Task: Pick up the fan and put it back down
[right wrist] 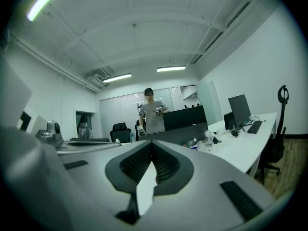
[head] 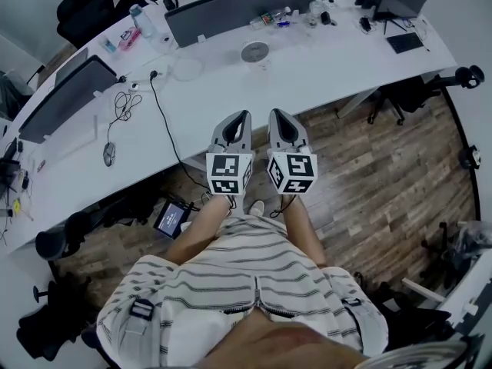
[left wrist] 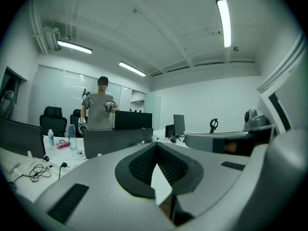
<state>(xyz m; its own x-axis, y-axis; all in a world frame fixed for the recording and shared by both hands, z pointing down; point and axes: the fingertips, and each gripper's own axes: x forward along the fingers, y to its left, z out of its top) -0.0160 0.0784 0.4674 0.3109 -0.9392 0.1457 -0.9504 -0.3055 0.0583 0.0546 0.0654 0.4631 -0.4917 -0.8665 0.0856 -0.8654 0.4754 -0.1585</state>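
**Approach stage: both tools closed and empty**

The left tool (head: 243, 117) and the right tool (head: 275, 115) are held side by side, pointing about level. Their tips are at about the near edge of the worktop (head: 330, 68). The jaws of each tool are together, tips meeting, with nothing between them.

The fan (head: 254, 51), a small round white unit, stands untouched toward the far edge of the worktop, about mid-length. It is just in front of the wide monitor (head: 238, 10) and well apart from both tools.

Step in hand, as judged: approach; the pick-up is not yet begun. The next move calls for carrying one tool across the worktop, parting its jaws ahead of the fan, then closing on it.

Count: two tools, one fan, one water bottle (head: 142, 20), one mouse (head: 109, 154).
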